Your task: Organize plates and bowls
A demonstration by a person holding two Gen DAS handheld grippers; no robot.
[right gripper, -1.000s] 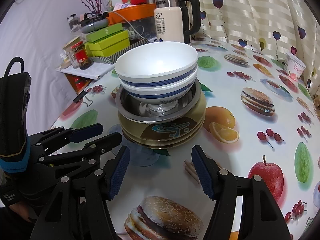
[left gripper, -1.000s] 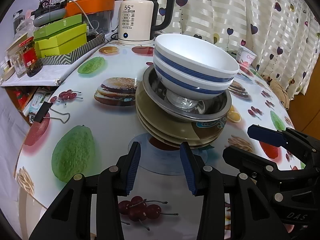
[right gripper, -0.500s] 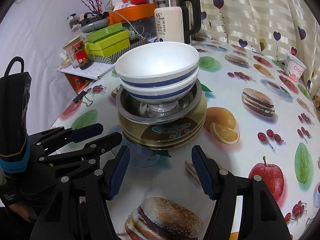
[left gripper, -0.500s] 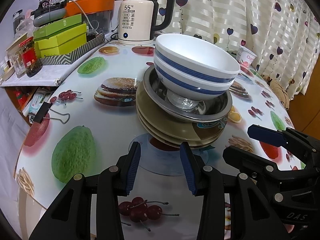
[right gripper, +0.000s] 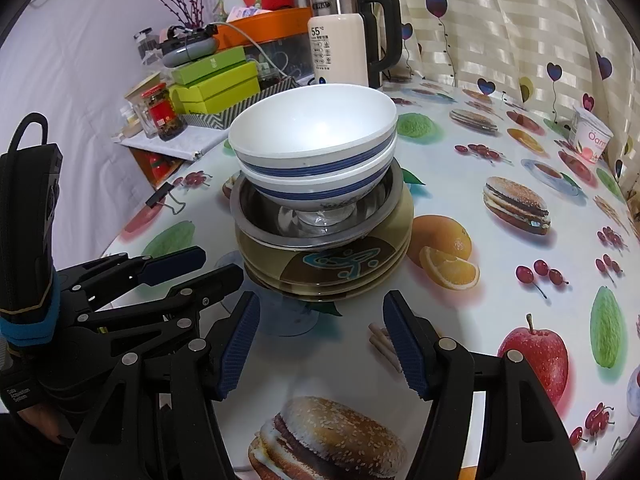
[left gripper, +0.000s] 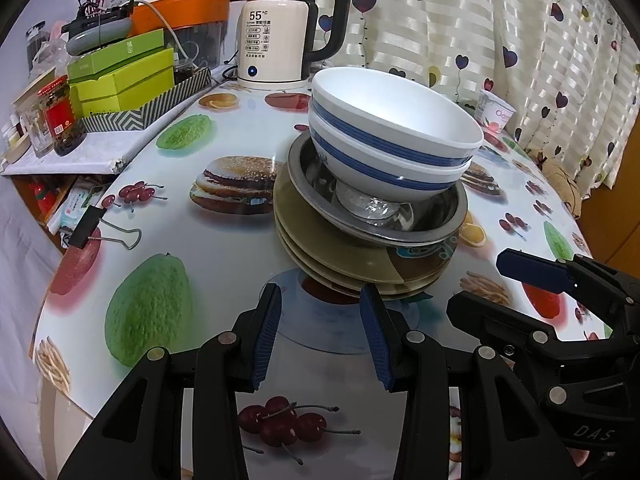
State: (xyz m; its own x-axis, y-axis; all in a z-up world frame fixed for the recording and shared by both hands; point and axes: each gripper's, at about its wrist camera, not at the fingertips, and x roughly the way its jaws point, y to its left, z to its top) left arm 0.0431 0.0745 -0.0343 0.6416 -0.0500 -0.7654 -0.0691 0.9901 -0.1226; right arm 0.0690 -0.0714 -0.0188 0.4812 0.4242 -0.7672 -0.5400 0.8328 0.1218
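Note:
One stack stands on the table: two nested white bowls with blue stripes (left gripper: pixel 390 136) sit in a steel dish (left gripper: pixel 380 228), on several olive plates (left gripper: pixel 340 256). The stack also shows in the right wrist view, with the bowls (right gripper: pixel 316 148), the steel dish (right gripper: pixel 256 216) and the plates (right gripper: pixel 332 268). My left gripper (left gripper: pixel 320 336) is open and empty, just short of the plates' near edge. My right gripper (right gripper: pixel 322 340) is open and empty, also just in front of the stack. Each gripper shows in the other's view, the right one (left gripper: pixel 520 292) and the left one (right gripper: pixel 192 272).
An electric kettle (left gripper: pixel 280 40), green boxes (left gripper: pixel 120 76) and jars (left gripper: pixel 60 116) stand at the back left. A binder clip (left gripper: pixel 96 224) lies near the table's left edge. A yogurt cup (right gripper: pixel 592 140) stands at the far right by the curtain.

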